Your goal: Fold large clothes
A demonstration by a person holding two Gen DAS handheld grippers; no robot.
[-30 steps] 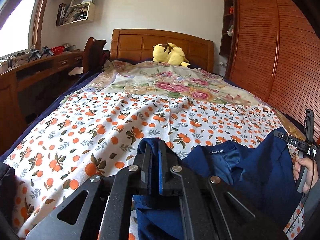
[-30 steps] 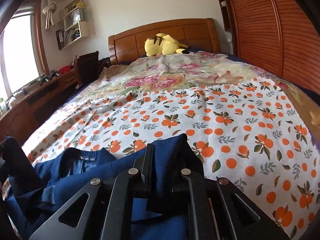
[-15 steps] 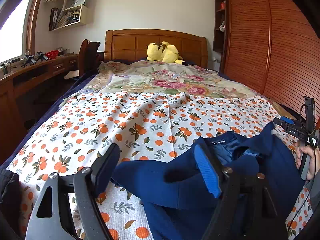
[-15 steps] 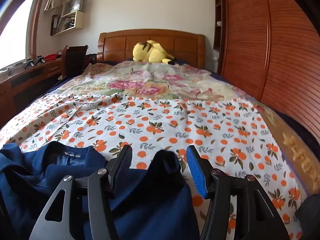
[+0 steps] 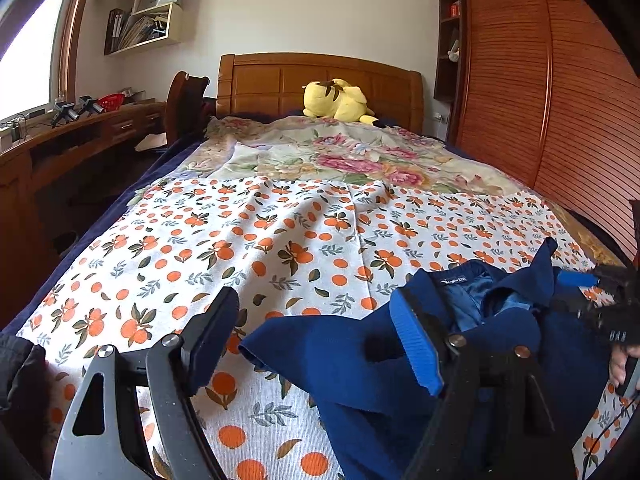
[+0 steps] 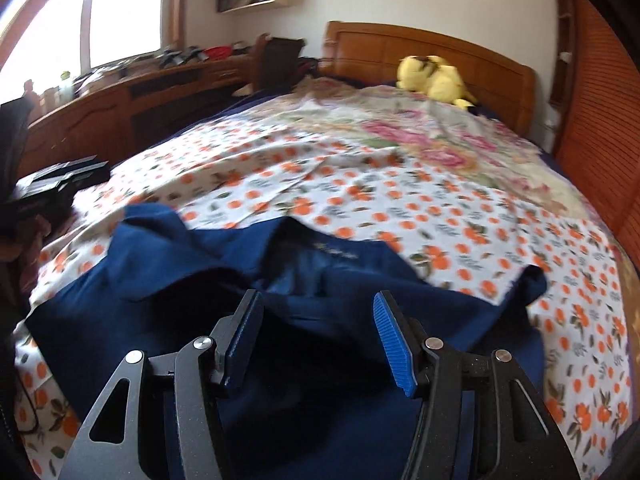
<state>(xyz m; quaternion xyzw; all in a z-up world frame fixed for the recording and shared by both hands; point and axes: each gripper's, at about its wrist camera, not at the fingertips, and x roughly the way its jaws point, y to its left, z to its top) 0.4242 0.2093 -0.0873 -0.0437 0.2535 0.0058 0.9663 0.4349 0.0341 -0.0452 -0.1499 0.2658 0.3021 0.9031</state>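
A navy blue garment (image 5: 344, 364) with a collar label lies crumpled on the orange-print sheet (image 5: 240, 248) at the near end of the bed. My left gripper (image 5: 316, 340) is open over the garment's left corner; the fabric lies between the pads without being pinched. My right gripper (image 6: 318, 340) is also open, hovering over the middle of the garment (image 6: 200, 264) just behind the collar, in a blurred view. In the left wrist view the right gripper (image 5: 572, 292) shows at the right edge, held by a hand (image 5: 620, 364).
A yellow plush toy (image 5: 336, 98) sits by the wooden headboard (image 5: 280, 80) on a floral quilt (image 5: 340, 156). A wooden desk (image 5: 80, 136) and chair (image 5: 186, 96) line the left side. Slatted wardrobe doors (image 5: 560, 120) run along the right.
Both grippers were shut on the garment's raised corners and have opened, letting it drop onto the sheet. The right gripper has swung left over the garment and rolled.
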